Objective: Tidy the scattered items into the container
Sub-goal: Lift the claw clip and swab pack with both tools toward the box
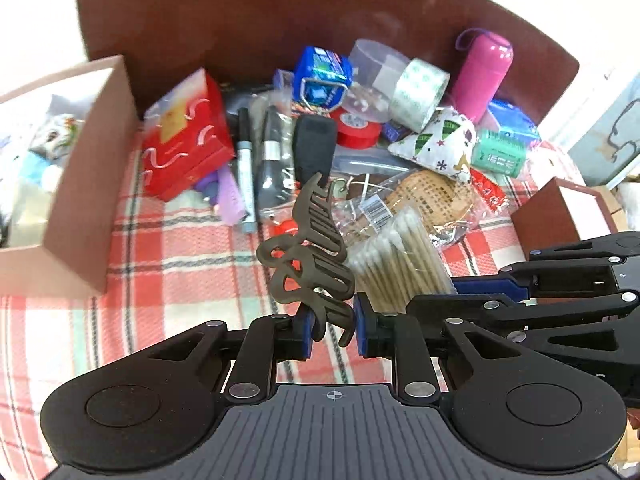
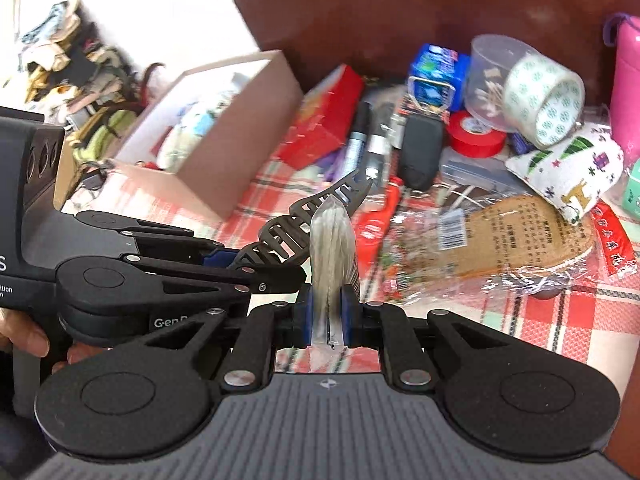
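the left gripper (image 1: 334, 330) has its fingers clamped on a dark hair claw clip (image 1: 310, 256), held up above the plaid cloth (image 1: 168, 264); the right gripper (image 2: 328, 316) pinches a clear bag of cotton swabs (image 2: 332, 240) just beside the clip; the cardboard box (image 1: 86, 184) sits beyond the clip, near the red box (image 1: 184, 140).

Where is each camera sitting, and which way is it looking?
Left wrist: on the left gripper, looking along its fingers at the brown hair claw clip it grips, above the red plaid cloth; the right gripper enters from the right.
Right wrist: on the right gripper, which is pinching the clear bag of cotton swabs; the left gripper and a hand show.
Shared: clip, swabs, pale cardboard box.
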Motion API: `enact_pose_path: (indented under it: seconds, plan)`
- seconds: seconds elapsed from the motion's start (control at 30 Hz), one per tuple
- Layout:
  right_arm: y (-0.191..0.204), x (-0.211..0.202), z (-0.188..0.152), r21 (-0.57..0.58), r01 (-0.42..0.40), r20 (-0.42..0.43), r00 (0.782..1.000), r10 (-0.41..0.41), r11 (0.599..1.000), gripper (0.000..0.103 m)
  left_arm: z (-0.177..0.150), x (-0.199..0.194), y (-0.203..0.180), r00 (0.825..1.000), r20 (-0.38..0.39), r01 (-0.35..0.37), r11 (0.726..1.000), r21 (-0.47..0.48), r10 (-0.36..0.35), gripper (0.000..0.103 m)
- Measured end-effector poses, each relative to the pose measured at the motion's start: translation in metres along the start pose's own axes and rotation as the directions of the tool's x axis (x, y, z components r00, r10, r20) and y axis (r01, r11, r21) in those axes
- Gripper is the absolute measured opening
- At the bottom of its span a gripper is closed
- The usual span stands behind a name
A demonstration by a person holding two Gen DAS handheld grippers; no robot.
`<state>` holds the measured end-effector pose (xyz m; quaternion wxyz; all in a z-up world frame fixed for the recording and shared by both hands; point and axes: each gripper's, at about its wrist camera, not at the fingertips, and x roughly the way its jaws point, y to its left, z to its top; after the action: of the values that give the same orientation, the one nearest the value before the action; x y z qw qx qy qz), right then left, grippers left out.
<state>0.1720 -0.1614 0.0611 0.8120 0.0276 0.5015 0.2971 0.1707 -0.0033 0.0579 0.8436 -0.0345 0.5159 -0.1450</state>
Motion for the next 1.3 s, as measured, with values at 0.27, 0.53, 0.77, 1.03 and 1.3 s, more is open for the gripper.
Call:
enact_pose_path:
  seconds: [0.27, 0.53, 0.77, 1.03, 1.3]
  plan:
    - [0.052, -0.014, 0.008, -0.127, -0.046, 0.013, 0.999, 0.048, 0.991, 0.016, -0.019, -0.05, 0.027, 0.996, 0.078, -0.044, 0.996, -0.083, 0.051, 0.017]
    - [0.108, -0.008, 0.031, -0.262, -0.104, 0.016, 0.994, 0.112, 0.959, 0.016, -0.033, -0.092, 0.066, 0.982, 0.149, -0.085, 0.978, -0.191, 0.115, 0.016]
    - [0.15, 0.008, 0.051, -0.334, -0.138, 0.015, 0.988, 0.151, 0.932, 0.015, -0.04, -0.12, 0.105, 0.967, 0.194, -0.111, 0.955, -0.274, 0.167, 0.016]
    - [0.208, 0.028, 0.092, -0.437, -0.135, 0.044, 0.984, 0.171, 0.889, 0.015, -0.026, -0.149, 0.165, 0.935, 0.275, -0.134, 0.94, -0.313, 0.225, 0.016]
    - [0.262, 0.071, 0.15, -0.54, -0.126, 0.065, 0.979, 0.191, 0.832, 0.015, 0.006, -0.164, 0.241, 0.904, 0.323, -0.155, 0.92, -0.36, 0.279, 0.016]
